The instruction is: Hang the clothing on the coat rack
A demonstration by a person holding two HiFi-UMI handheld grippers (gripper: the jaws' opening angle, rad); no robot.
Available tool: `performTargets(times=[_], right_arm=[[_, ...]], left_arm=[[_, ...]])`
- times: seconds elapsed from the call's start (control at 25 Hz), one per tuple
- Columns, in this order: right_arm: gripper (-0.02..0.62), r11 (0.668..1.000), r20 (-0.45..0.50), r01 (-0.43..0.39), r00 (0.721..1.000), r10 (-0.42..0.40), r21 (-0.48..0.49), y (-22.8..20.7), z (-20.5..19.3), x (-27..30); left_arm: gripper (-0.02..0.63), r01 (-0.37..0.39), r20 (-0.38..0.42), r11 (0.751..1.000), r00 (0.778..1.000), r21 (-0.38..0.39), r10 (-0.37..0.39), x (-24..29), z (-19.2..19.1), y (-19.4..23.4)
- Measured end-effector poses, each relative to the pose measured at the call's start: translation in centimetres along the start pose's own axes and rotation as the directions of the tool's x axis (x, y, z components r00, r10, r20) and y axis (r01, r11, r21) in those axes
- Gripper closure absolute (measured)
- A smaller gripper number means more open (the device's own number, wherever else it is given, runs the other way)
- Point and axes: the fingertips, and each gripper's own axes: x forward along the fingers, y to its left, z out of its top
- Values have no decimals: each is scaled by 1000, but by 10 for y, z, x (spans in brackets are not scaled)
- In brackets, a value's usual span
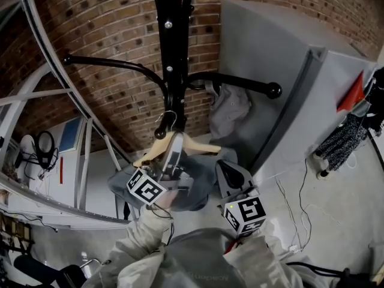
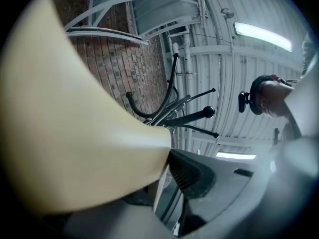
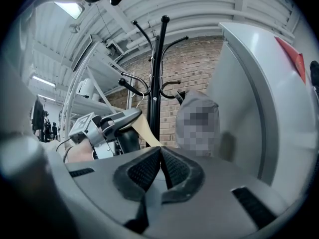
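A black coat rack (image 1: 171,53) stands against the brick wall, and it also shows as the coat rack (image 2: 172,116) and the coat rack (image 3: 158,73) in the two gripper views. My left gripper (image 1: 171,153) is shut on a pale wooden hanger (image 1: 192,144) that carries grey clothing (image 1: 201,176). The hanger's metal hook (image 1: 170,120) is close to the pole, by a low knob. In the left gripper view the hanger (image 2: 75,133) fills the left side. My right gripper (image 1: 231,176) is at the clothing's right edge, pads together (image 3: 160,158). Whether it pinches cloth is hidden.
Another grey garment (image 1: 231,110) hangs from the rack's right arm (image 1: 246,84). A tall grey cabinet (image 1: 288,71) stands right of the rack. A white metal frame (image 1: 36,95) is at the left. Cables (image 1: 294,221) lie on the floor, and dark clothes (image 1: 342,140) hang at the far right.
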Motion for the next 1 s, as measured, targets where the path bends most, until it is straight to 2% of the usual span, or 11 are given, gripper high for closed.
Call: performTargets(times=[0.52,0.84,1.0], right_arm=[[571,1000,-32,3,999,-3,4,-7,-7,-3],[571,1000,-38,-4,999,4,-1,-4,-6,-9],[571,1000,-42,-6,999,6,5,4,-9,-11]], left_arm=[[506,29,23,1000,999,-7,-29,2,-3,4],[497,-7,-6,1000,1000,7,7,-6,-12,5],[497,-59,-42,998,997,-9,59,-19,-23,14]])
